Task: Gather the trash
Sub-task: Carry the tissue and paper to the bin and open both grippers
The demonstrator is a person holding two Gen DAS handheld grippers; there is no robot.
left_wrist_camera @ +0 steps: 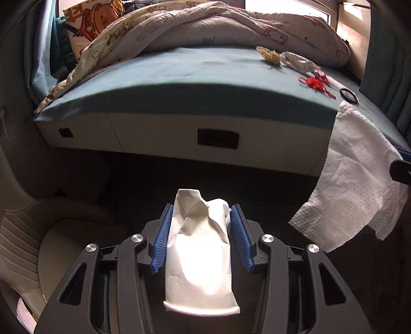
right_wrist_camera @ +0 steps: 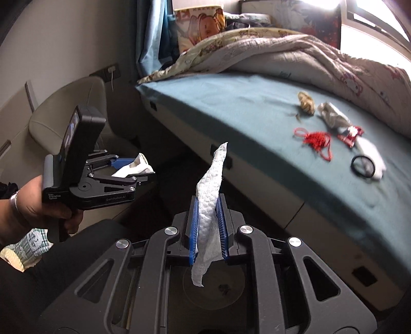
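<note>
My left gripper (left_wrist_camera: 201,208) is shut on a crushed white paper cup (left_wrist_camera: 199,246), held in the air in front of the bed; it also shows from the side in the right wrist view (right_wrist_camera: 133,167). My right gripper (right_wrist_camera: 207,203) is shut on a white paper towel (right_wrist_camera: 210,195), which hangs at the right edge of the left wrist view (left_wrist_camera: 357,185). On the teal bed sheet (right_wrist_camera: 231,108) lie a crumpled yellowish wrapper (right_wrist_camera: 306,102), a clear plastic wrapper (right_wrist_camera: 332,115), a red-and-white wrapper (right_wrist_camera: 350,135) and a white tissue (right_wrist_camera: 372,156).
A red knotted cord (right_wrist_camera: 316,141) and a black hair tie (right_wrist_camera: 363,167) lie beside the trash. A rumpled quilt (right_wrist_camera: 295,56) and a cartoon pillow (right_wrist_camera: 203,23) fill the back of the bed. A beige seat (right_wrist_camera: 66,108) stands at the left. Dark floor lies below the bed.
</note>
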